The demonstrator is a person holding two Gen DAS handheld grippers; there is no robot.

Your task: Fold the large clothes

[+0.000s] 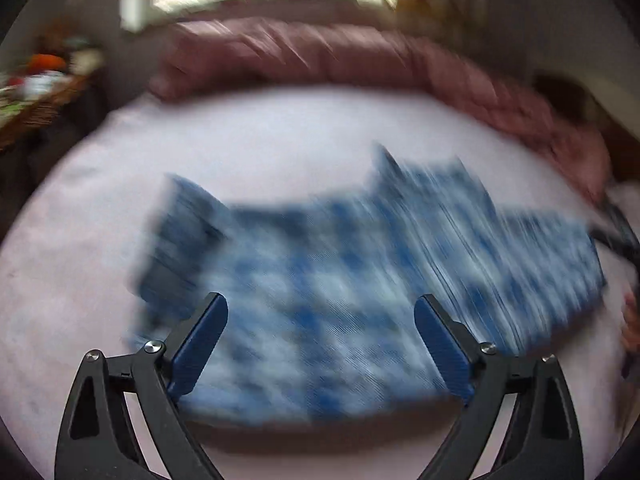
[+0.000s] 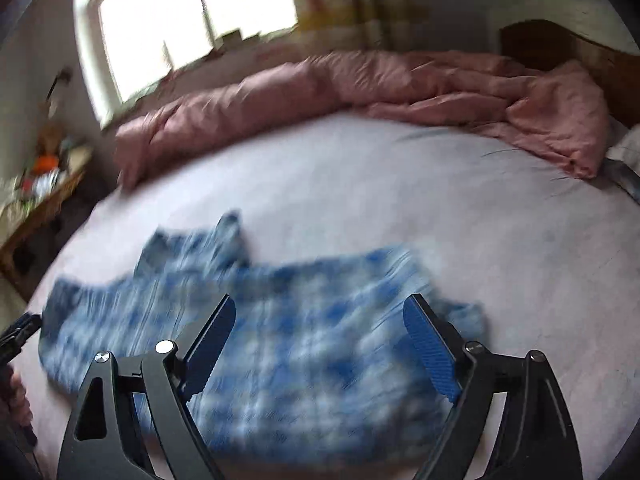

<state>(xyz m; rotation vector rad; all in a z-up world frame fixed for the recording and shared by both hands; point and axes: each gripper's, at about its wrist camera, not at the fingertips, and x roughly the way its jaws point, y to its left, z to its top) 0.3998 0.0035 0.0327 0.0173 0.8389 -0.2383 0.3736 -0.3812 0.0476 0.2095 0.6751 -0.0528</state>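
Note:
A blue and white tie-dye garment [image 1: 328, 288] lies folded on the pale bed sheet [image 1: 260, 140], blurred by camera motion. My left gripper [image 1: 320, 308] hangs above its near part with the jaws wide apart and nothing between the blue pads [image 1: 200, 344]. In the right wrist view the same garment [image 2: 280, 340] spreads across the sheet [image 2: 480, 220]. My right gripper [image 2: 320, 316] is open over it, pads [image 2: 430, 352] clear of the cloth. The other gripper's black tip [image 2: 18, 332] shows at the left edge there, and part of the other gripper [image 1: 618, 232] shows at the right edge of the left wrist view.
A crumpled pink duvet [image 2: 360, 92] runs along the far side of the bed. A wooden side table with clutter [image 2: 44, 184] stands at the left by the window [image 2: 192, 20]. A dark wooden headboard [image 2: 560, 48] rises at the far right.

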